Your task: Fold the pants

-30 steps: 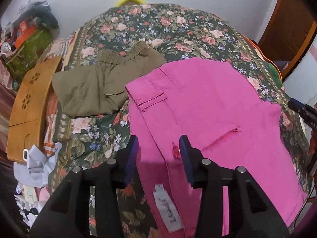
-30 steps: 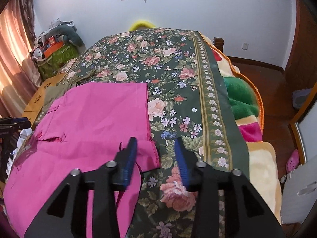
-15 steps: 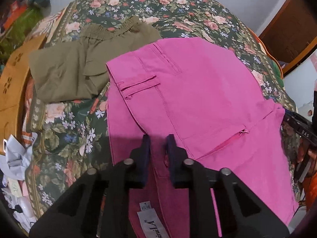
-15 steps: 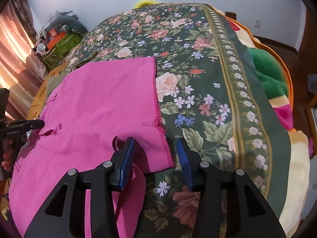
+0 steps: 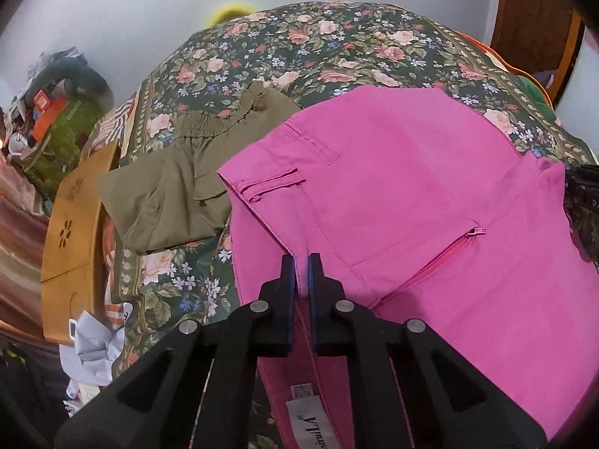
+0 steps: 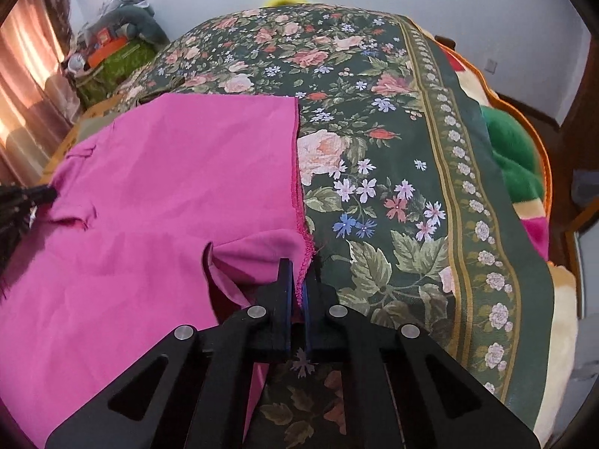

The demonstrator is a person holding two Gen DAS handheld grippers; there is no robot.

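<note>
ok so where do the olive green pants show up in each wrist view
Left wrist: olive pants lie folded left of centre, beside the pink pants.
Right wrist: at most a dull sliver past the pink pants' far left edge; too little to tell.
Shared landmark: the yellow object behind the floral bedspread, top centre in both views.

Pink pants [image 5: 430, 194] cut off at frame btm, label [image 5: 312, 426] too.

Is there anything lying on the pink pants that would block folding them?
Nothing visible lies on the pink pants. The olive garment lies beside them at the waistband side, apart from the fold area.
</note>
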